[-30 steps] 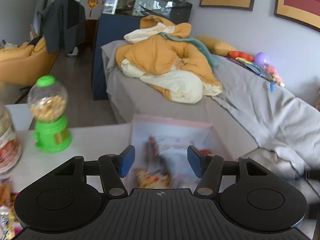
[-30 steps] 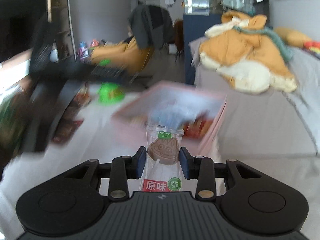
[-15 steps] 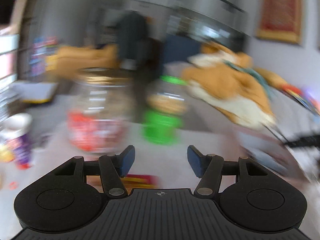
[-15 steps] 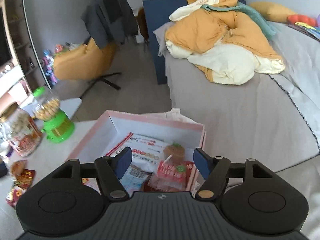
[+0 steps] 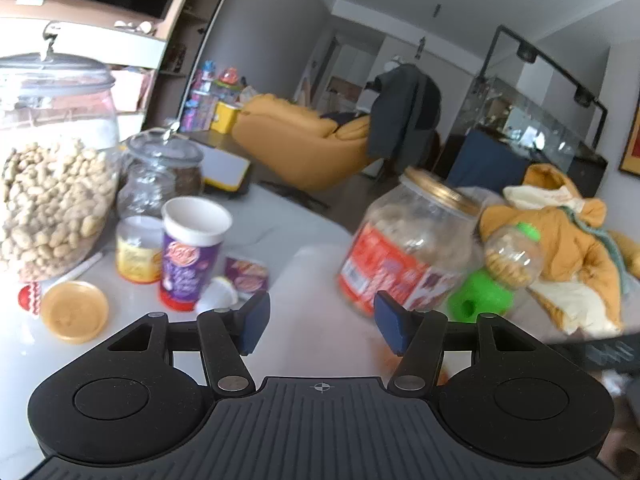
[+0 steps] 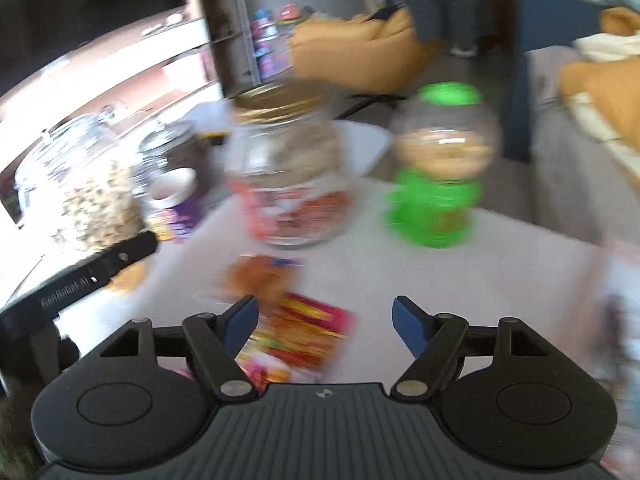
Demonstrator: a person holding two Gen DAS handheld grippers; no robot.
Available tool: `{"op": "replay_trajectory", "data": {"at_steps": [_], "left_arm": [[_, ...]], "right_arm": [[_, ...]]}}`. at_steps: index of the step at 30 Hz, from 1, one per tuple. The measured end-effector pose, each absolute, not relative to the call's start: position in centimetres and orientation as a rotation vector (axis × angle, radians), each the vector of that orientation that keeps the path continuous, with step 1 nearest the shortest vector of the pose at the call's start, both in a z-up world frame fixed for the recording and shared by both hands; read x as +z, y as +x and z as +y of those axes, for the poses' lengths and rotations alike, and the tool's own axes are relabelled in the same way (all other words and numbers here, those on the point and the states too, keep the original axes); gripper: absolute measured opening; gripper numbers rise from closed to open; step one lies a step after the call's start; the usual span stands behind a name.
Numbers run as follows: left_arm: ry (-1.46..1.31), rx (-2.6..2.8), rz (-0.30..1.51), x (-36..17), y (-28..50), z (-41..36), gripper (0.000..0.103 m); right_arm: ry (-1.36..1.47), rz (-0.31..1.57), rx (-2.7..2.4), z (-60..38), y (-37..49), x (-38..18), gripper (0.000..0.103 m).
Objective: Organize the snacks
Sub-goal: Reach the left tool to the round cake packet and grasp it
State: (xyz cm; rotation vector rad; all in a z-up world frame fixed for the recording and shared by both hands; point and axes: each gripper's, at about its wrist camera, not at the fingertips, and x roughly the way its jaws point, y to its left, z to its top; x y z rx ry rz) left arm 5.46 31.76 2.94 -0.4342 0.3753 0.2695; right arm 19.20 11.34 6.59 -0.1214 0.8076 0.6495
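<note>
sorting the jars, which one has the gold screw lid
The red-labelled jar beside the green dispenser; the peanut jar and smaller glass jar have clear glass lids.

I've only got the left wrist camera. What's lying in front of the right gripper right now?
Observer: A blurred red-and-yellow snack packet lies on the white table, just ahead of the right gripper.
Operator: Is that gripper holding anything?
Observer: No, its jaws stand open and empty.
Operator: Anything else loose nearby?
Observer: An orange packet lies just beyond it, in front of the gold-lidded clear jar with a red label.
</note>
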Motion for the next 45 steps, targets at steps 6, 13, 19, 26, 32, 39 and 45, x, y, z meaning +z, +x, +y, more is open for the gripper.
{"op": "replay_trajectory", "data": {"at_steps": [6,13,19,26,32,39,45], "left_arm": [[-0.472,0.299,0.417,1.9,5.3,32.9,0.062],[-0.445,0.192,0.437,1.6,5.7,31.7,0.062],[-0.337,0.057,0.518,1.6,6.7,27.2,0.062],[-0.169,-0.002,0.644,0.9,8.5,21.4,0.066],[-0.072,-0.012,0.701,0.9,9.6,18.5,0.076],[-0.004,-0.014,0.750,0.5,10.8,16.4,0.088],[-0.039,0.009,0.745,1.0,10.5,16.6,0.079]], "right_arm": [[-0.130,0.845,0.625,19.4,21.4,2.7,0.075],[-0.143,0.925,0.610,17.3,21.8,2.2,0.052],[-0.185,0.916,0.565,10.2,18.8,3.1,0.051],[-0.160,0.886,0.555,2.3,13.3,2.1,0.050],[-0.124,0.856,0.566,-2.9,9.9,1.1,0.060],[-0.078,0.773,0.510,-5.9,8.3,-0.6,0.081],[-0.128,0.720,0.501,-5.7,7.1,-1.0,0.082]]}}
